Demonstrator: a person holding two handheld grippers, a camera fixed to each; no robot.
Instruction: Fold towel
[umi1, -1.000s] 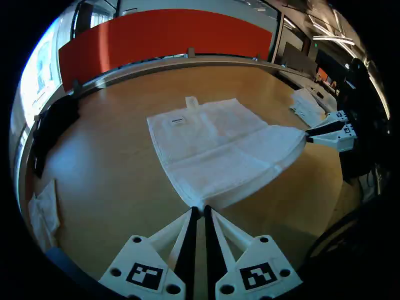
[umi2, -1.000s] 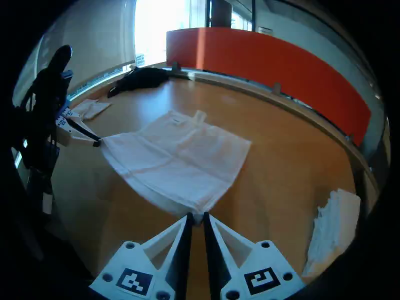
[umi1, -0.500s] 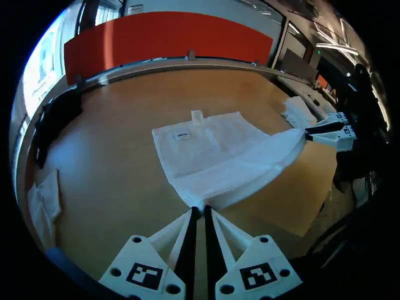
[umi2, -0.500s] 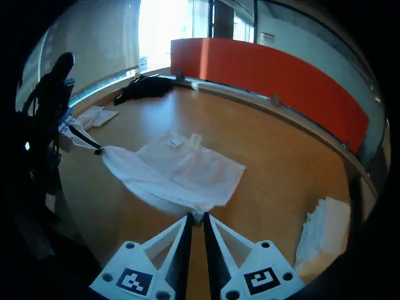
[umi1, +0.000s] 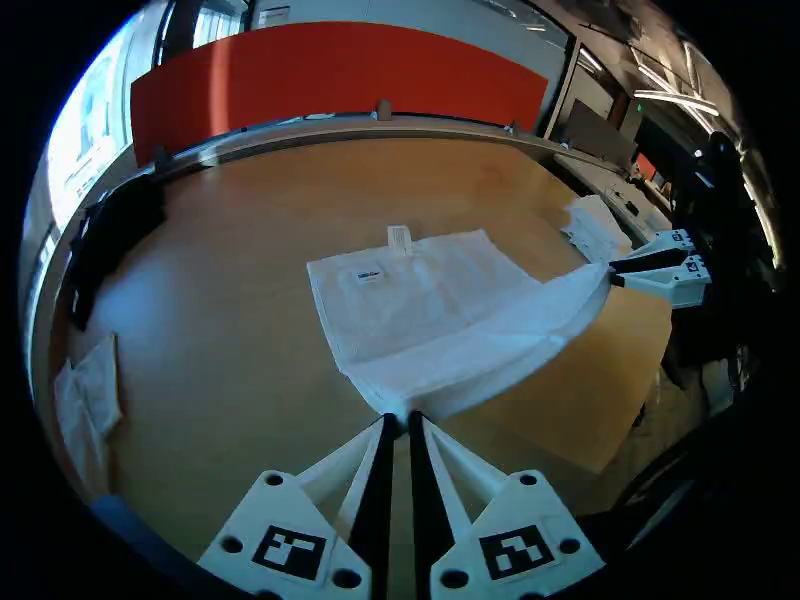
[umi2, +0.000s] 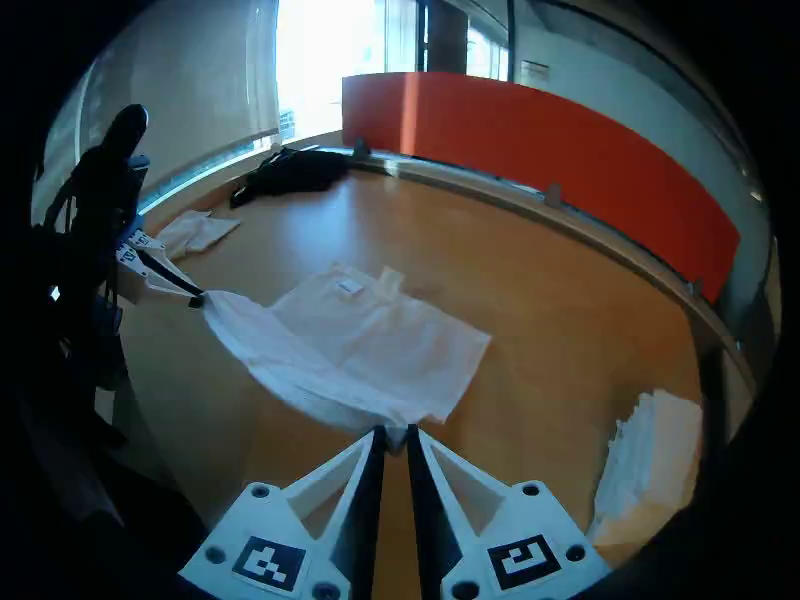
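A white towel (umi1: 440, 300) lies spread on a wooden table (umi1: 220, 340), its far part flat and its near edge lifted off the surface. The left gripper (umi1: 398, 418) pinches one near corner between closed fingers, and the right gripper (umi2: 395, 432) clamps the other corner the same way. A stack of white cloths (umi2: 648, 470) sits near the table's edge.

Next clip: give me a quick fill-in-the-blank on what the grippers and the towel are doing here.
The left gripper and right gripper each pinch a ___ of the towel.
The towel's colour is ___.
Its far part lies flat on the ___ table.
Missing words: corner; white; wooden.
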